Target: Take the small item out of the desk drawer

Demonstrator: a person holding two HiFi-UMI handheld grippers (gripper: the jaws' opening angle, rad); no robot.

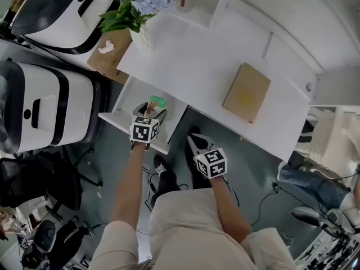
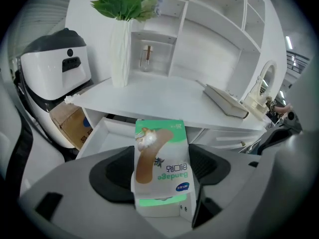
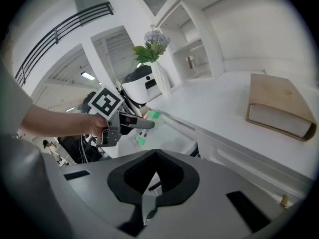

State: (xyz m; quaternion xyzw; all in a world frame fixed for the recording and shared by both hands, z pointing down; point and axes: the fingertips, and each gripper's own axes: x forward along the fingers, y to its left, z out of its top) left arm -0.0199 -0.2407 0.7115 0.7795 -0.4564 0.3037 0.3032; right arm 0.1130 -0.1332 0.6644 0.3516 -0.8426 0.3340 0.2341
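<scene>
Left gripper (image 2: 160, 176) clamps the bandage box (image 2: 160, 143).
Drawer (image 2: 99, 136) open just beyond it; right gripper (image 3: 153, 183) closed, empty.

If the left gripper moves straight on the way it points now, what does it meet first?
Probably the front edge of the white desk, just above the open drawer; the bandage box held in the left gripper would touch it first. Depth is unclear.

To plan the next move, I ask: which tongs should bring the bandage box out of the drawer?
Left. The left tongs are shut on the box over the open drawer. The right tongs are shut, empty, and off to the drawer's side.
</scene>
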